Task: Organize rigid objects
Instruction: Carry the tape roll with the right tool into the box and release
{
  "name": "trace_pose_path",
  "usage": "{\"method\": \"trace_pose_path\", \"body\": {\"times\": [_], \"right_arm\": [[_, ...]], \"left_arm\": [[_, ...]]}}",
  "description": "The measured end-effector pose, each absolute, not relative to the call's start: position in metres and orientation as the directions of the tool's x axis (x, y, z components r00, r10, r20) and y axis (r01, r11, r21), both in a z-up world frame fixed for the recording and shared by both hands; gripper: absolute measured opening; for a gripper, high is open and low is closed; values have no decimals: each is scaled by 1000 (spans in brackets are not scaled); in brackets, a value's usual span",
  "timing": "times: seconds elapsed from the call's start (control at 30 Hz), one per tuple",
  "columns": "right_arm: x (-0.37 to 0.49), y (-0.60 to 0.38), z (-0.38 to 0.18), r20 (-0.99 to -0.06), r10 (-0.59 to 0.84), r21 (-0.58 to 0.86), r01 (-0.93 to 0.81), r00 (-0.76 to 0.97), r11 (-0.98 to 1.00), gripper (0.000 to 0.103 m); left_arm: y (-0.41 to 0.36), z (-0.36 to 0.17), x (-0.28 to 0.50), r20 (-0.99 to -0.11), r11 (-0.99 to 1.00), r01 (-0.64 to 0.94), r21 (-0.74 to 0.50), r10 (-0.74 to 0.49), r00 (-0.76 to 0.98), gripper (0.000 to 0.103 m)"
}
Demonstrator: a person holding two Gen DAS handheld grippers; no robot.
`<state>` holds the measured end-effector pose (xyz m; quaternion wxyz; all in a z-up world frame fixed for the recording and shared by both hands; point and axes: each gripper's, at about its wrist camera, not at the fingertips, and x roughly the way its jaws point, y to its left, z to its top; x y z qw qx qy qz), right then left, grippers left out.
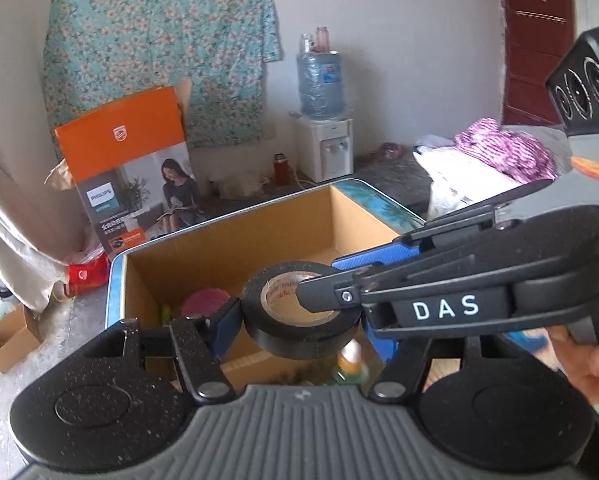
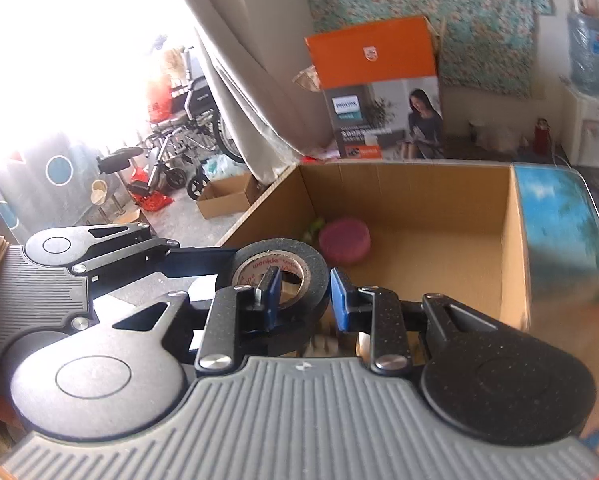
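A black tape roll [image 1: 299, 342] [image 2: 299, 255] hangs above an open cardboard box [image 1: 227, 236] [image 2: 419, 188], and both grippers hold it. My left gripper [image 1: 301, 326] [image 2: 219, 268] is shut on the roll, its blue pads pressing the outer sides. My right gripper [image 1: 327, 280] [image 2: 305, 296] reaches in from the right in the left wrist view. It is shut on the roll's wall, with one finger inside the hole and one outside. Inside the box lie a pink round object [image 1: 207, 300] [image 2: 344, 240] and a small green thing [image 2: 315, 226].
The box stands on a table with a blue patterned top [image 2: 559, 220]. Behind it are an orange Philips carton [image 1: 127, 160], a water dispenser [image 1: 323, 120], a curtain and a wheelchair [image 2: 187, 120]. A small cardboard box [image 2: 223, 196] sits on the floor. A hand [image 1: 595, 360] holds the right gripper.
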<state>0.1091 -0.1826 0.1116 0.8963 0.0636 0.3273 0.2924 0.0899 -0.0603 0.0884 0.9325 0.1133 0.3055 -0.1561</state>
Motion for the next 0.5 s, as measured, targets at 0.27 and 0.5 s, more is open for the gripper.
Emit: {"method": "trace_pose_path", "body": {"times": [0.27,0.5], "right_arm": [[218,-162,104,-682,580,368,-476,445,799,26],[279,-142,53,-781,575,449,-421,243,788,26]], "left_arm": [[-49,73,182,-766,933,355,62,-184,616,67],[-36,33,235,-894,941,339,6,-147,423,67]]}}
